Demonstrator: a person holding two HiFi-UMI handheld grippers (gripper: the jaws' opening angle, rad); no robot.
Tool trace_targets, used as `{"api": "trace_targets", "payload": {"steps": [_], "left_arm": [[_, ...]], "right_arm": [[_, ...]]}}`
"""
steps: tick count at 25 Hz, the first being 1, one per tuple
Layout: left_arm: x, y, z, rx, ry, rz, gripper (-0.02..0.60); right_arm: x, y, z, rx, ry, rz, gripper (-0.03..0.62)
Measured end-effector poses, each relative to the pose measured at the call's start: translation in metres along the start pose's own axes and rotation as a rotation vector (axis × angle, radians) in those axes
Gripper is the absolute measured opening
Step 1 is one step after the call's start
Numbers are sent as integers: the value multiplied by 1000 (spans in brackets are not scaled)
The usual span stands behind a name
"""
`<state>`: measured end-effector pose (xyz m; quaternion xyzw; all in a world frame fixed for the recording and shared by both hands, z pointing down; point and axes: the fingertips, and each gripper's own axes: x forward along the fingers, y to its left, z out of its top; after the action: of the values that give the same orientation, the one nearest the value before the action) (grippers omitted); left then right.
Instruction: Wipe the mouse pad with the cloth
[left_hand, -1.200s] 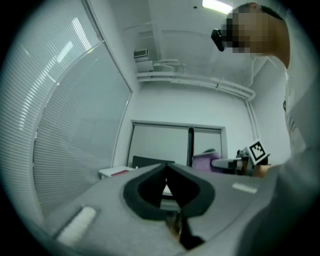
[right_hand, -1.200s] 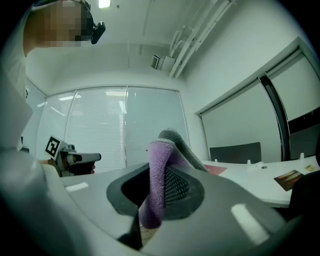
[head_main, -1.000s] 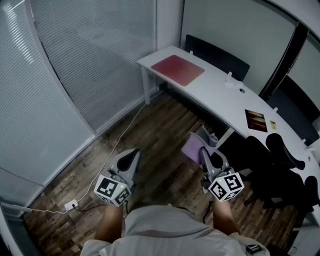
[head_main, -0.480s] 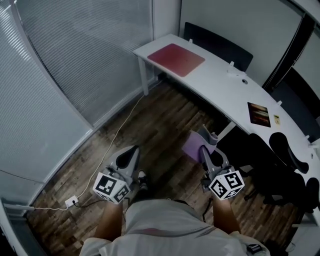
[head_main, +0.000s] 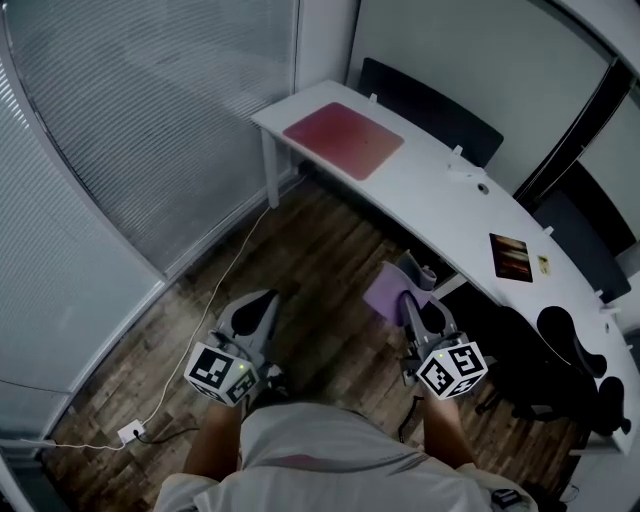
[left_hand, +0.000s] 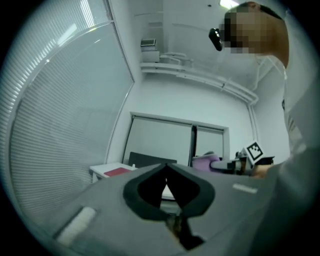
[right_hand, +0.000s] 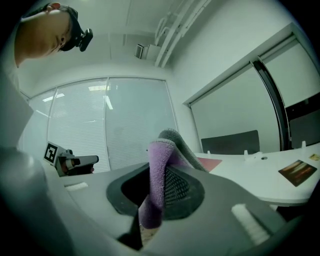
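Note:
The red mouse pad (head_main: 343, 140) lies on the left end of a curved white desk (head_main: 440, 205), far ahead of both grippers. My right gripper (head_main: 408, 292) is held low over the wooden floor, shut on a purple cloth (head_main: 384, 298) that hangs out of its jaws. In the right gripper view the cloth (right_hand: 159, 175) fills the jaw gap, with the mouse pad (right_hand: 210, 162) small behind it. My left gripper (head_main: 260, 306) is shut with nothing in it. In the left gripper view its tips (left_hand: 166, 166) meet, and the mouse pad (left_hand: 119, 172) shows far off.
Black chairs (head_main: 430, 105) stand behind the desk, and office chairs (head_main: 560, 345) are at the right. A dark card (head_main: 511, 256) lies on the desk. A power strip (head_main: 130, 432) and white cable lie on the floor at left, beside a glass wall with blinds (head_main: 120, 130).
The desk and mouse pad have shifted slightly left and lower in the head view as the person moves. Both grippers keep their pose, and the cloth stays in the right one.

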<state>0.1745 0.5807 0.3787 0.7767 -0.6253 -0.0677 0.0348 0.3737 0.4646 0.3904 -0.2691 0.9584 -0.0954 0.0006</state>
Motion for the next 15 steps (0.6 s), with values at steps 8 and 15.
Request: {"api": "trace_targets", "payload": {"steps": [8,15], "left_arm": [[9,127,17,17,4,19,0],[18,195,17,51,30,7,0]], "right_arm": [[125,31,8,-11,19,-15,45],[194,47,8,-35,42,-25,46]]}}
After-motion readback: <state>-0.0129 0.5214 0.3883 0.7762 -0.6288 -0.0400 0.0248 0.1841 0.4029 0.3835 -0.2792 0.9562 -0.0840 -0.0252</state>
